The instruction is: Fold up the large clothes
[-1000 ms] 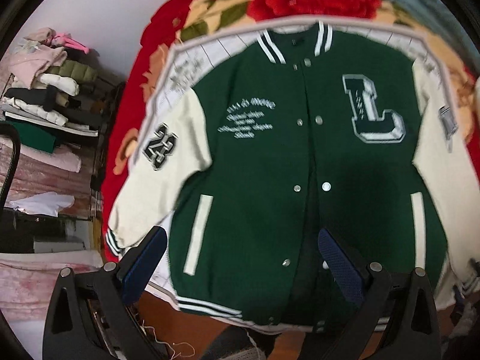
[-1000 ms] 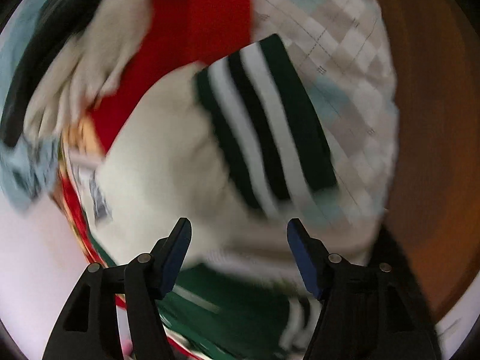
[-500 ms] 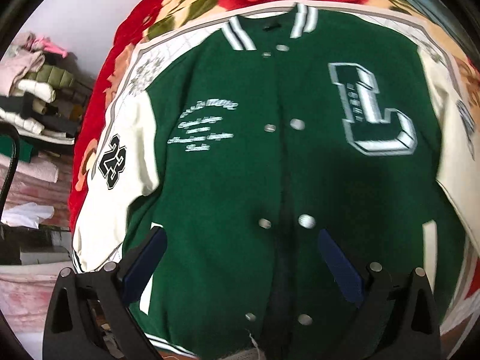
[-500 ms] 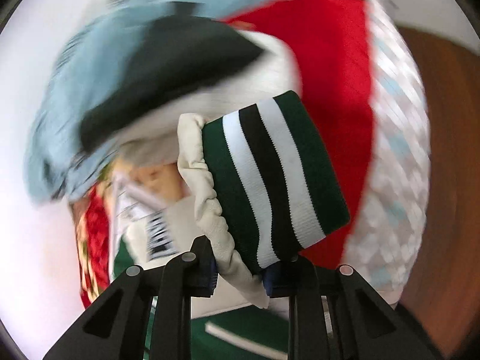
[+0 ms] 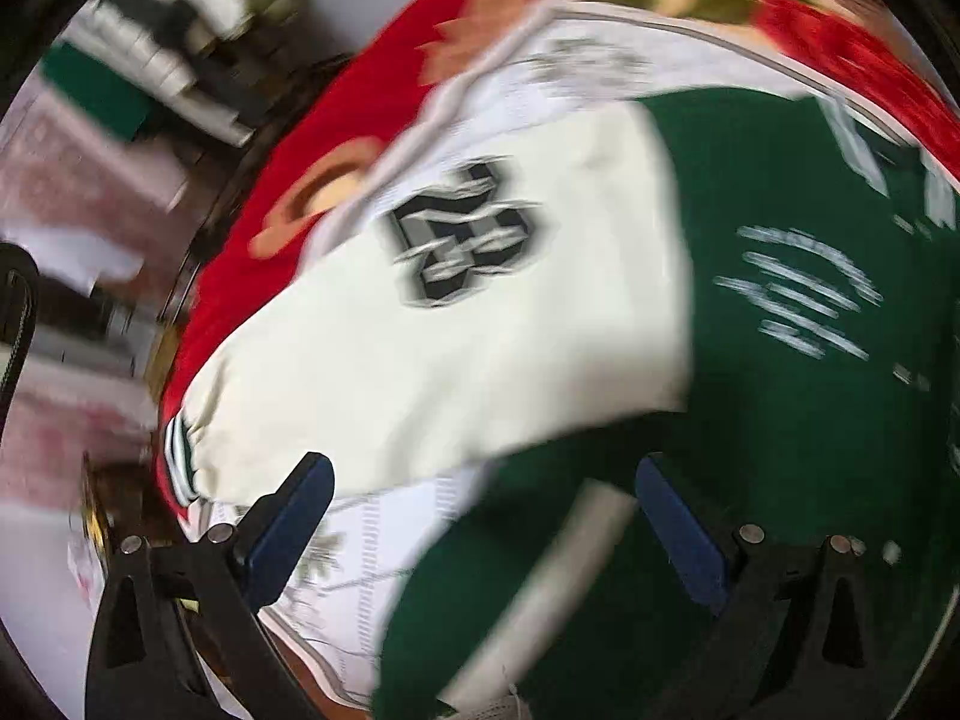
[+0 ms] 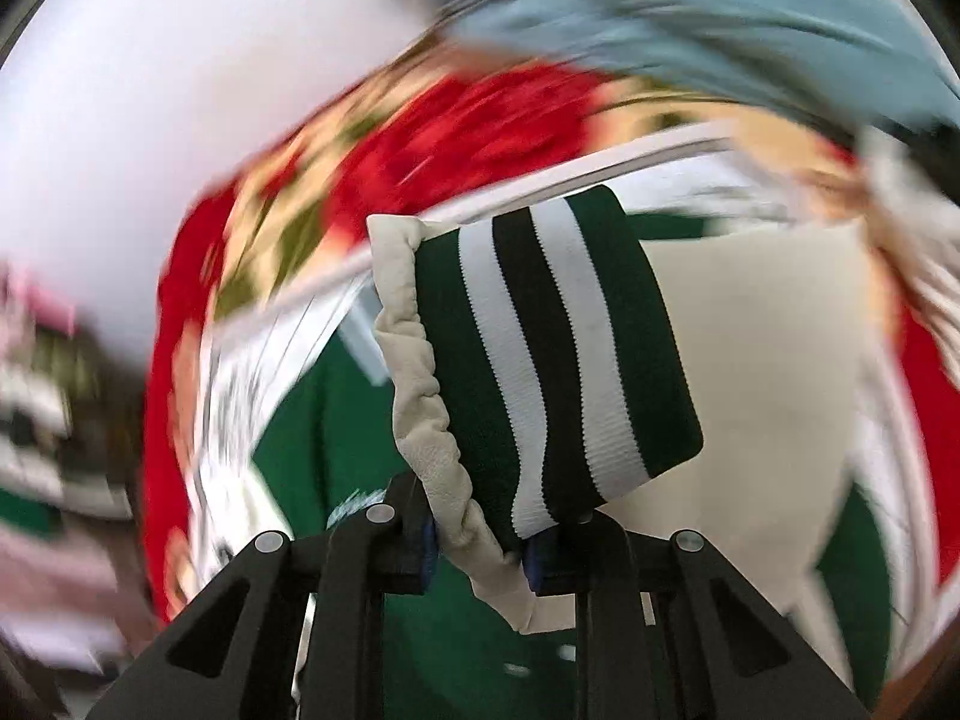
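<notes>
My right tool (image 6: 477, 552) is clamped on the striped cuff (image 6: 558, 354) of the jacket's (image 5: 780, 420) cream sleeve (image 6: 750, 360), lifted above the green body spread on the bed; I judge this is the sleeve-fold step, and next calls for laying it across the chest. Only the left view shows my left tool (image 5: 480, 516) gaping, empty, over the other sleeve (image 5: 480, 348) with its number patch (image 5: 465, 237).
</notes>
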Demonstrator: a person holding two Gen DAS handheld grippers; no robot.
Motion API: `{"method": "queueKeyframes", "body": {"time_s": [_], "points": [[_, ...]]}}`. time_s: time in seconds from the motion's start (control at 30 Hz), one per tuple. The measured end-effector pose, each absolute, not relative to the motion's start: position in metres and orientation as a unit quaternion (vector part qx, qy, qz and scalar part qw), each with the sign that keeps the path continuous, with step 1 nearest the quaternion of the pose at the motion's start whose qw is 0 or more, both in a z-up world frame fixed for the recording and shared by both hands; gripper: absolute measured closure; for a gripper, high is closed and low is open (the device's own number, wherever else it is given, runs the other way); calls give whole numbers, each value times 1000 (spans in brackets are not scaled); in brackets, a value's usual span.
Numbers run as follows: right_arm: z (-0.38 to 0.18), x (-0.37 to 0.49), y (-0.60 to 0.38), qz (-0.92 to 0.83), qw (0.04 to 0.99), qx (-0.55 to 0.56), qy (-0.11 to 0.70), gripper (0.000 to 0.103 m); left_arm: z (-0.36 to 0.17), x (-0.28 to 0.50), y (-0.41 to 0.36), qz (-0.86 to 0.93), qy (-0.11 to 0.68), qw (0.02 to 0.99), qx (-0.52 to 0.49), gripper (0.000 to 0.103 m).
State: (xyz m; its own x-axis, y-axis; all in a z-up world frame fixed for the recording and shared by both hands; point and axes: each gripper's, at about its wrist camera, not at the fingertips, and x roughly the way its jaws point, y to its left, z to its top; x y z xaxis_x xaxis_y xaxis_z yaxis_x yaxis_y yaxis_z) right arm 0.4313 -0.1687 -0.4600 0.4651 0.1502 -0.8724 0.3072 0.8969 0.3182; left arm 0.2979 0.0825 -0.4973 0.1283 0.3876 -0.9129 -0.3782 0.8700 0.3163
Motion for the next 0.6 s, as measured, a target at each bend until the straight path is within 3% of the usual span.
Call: {"method": "queueKeyframes", "body": {"time_s": [0.13,0.3,0.43,0.5,0.6], "points": [[-535,465,-31,26,813,78,576,82,-511,280,131,294,611,735,-25,0],[-602,443,44,37,786,-30,616,79,-525,258,167,318,616,719,-50,0],[-599,441,51,88,777,-53,622,64,-527,235,193,329,627,701,-85,0],[-580,432,24,176,755,43,630,30,-525,219,206,333,631,690,-124,0],[-555,416,-33,215,721,193,630,24,-530,194,233,327,632,670,-211,0]]}}
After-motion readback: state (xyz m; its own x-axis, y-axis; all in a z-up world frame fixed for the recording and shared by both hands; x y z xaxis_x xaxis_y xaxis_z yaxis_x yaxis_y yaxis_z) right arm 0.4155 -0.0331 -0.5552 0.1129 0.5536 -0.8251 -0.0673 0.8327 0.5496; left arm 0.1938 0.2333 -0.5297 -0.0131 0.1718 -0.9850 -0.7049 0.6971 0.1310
